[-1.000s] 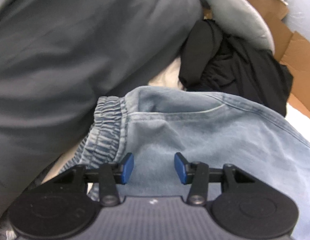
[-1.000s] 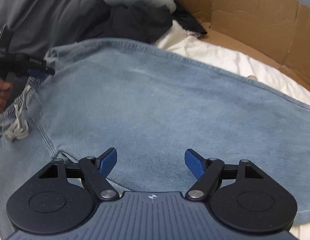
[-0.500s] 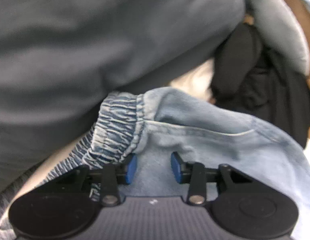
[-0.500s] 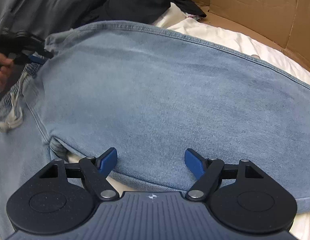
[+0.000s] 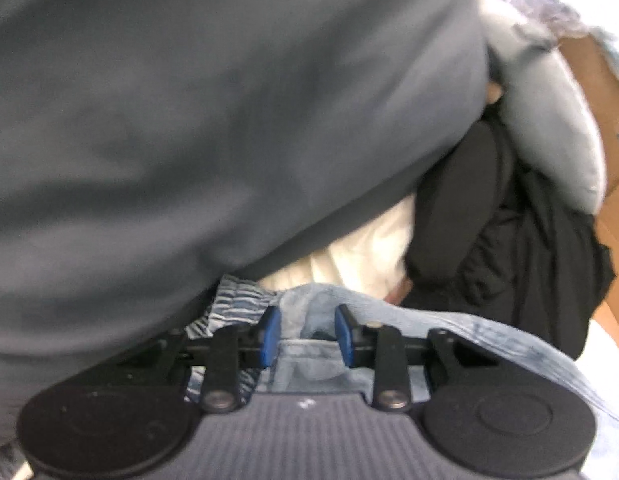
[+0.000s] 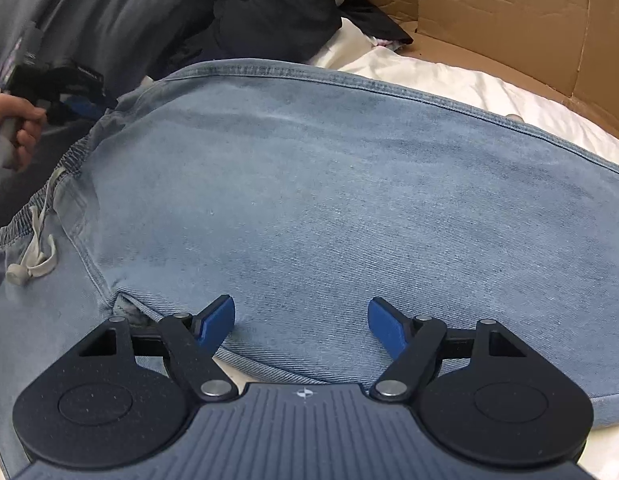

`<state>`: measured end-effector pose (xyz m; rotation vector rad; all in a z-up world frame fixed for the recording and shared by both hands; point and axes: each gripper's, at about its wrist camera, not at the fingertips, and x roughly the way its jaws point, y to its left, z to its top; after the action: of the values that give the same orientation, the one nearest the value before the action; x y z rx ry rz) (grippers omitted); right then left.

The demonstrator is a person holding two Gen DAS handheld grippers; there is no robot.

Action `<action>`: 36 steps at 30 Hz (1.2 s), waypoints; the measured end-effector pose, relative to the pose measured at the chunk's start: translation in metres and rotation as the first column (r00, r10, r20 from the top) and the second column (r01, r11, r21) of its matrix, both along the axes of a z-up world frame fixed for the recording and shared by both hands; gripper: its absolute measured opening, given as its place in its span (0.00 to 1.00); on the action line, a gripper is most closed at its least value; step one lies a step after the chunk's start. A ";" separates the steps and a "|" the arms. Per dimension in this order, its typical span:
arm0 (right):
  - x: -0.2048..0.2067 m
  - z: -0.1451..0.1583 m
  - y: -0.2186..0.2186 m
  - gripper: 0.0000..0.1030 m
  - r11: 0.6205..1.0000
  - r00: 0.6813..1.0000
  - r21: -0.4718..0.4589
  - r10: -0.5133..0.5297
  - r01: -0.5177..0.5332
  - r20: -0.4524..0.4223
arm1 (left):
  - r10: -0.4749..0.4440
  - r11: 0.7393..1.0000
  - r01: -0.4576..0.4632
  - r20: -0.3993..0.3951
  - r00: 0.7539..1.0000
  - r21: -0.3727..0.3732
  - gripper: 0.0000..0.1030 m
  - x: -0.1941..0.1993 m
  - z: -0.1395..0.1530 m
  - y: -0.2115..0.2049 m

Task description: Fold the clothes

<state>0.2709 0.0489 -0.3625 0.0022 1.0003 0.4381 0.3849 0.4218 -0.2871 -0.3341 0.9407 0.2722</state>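
Note:
Light-blue denim jeans lie spread over a white sheet, the elastic waistband and a grey drawstring at their left end. My left gripper is at the waistband corner. Its jaws are closing, and a bunched fold of denim fills the gap and touches both blue pads. The right wrist view shows that left gripper held by a hand at the jeans' upper left corner. My right gripper stands open just above the jeans' near edge, with nothing pinched.
A large dark grey garment looms close above and left of the waistband. A black garment and a pale grey one are heaped behind the jeans. A cardboard box wall runs along the back and right.
The left gripper slid along to the waistband corner and its jaws narrowed onto a fold of denim. The right gripper stayed in place, open.

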 end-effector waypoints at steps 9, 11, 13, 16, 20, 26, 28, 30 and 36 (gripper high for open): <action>-0.003 -0.011 -0.001 0.77 0.999 1.000 -0.049 0.009 -0.009 0.002 | 0.012 0.993 -0.007 -0.040 0.999 0.122 0.52 0.024 -0.034 0.002; -0.003 -0.011 0.000 0.77 0.999 1.000 -0.054 0.007 -0.007 -0.001 | -0.006 0.985 0.018 -0.070 0.998 0.172 0.63 0.029 -0.036 -0.003; -0.001 -0.008 -0.002 0.77 0.999 1.000 -0.046 -0.002 0.001 -0.009 | 0.019 0.991 -0.006 -0.092 0.996 0.136 0.62 0.032 -0.035 0.003; -0.001 -0.003 -0.006 0.76 1.000 1.000 -0.025 -0.018 0.018 -0.014 | 0.022 0.992 -0.013 -0.074 0.997 0.122 0.60 0.028 -0.020 0.005; -0.008 0.007 -0.018 0.76 0.999 0.999 -0.005 -0.041 0.041 0.009 | -0.020 0.987 0.027 -0.050 0.999 0.156 0.58 0.013 0.001 -0.003; -0.022 0.023 -0.036 0.76 0.998 0.998 -0.009 -0.055 0.055 0.040 | -0.154 0.982 0.155 -0.024 0.988 0.105 0.75 -0.025 0.033 -0.018; -0.028 0.030 -0.043 0.76 0.998 0.997 -0.008 -0.061 0.061 0.052 | -0.183 0.978 0.185 -0.025 0.983 0.094 0.76 -0.044 0.042 -0.019; -0.032 0.036 -0.049 0.76 0.998 0.996 -0.008 -0.062 0.063 0.063 | -0.204 0.975 0.206 -0.025 0.979 0.086 0.78 -0.067 0.051 -0.021; -0.055 0.059 -0.071 0.76 1.000 0.997 -0.019 -0.009 0.010 0.082 | -0.164 0.983 0.164 -0.005 0.987 0.079 0.81 -0.116 0.081 -0.010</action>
<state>0.2156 -0.0221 -0.3038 -0.0279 0.9230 0.4167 0.2686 0.4117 -0.2060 -0.1828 0.9480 0.1580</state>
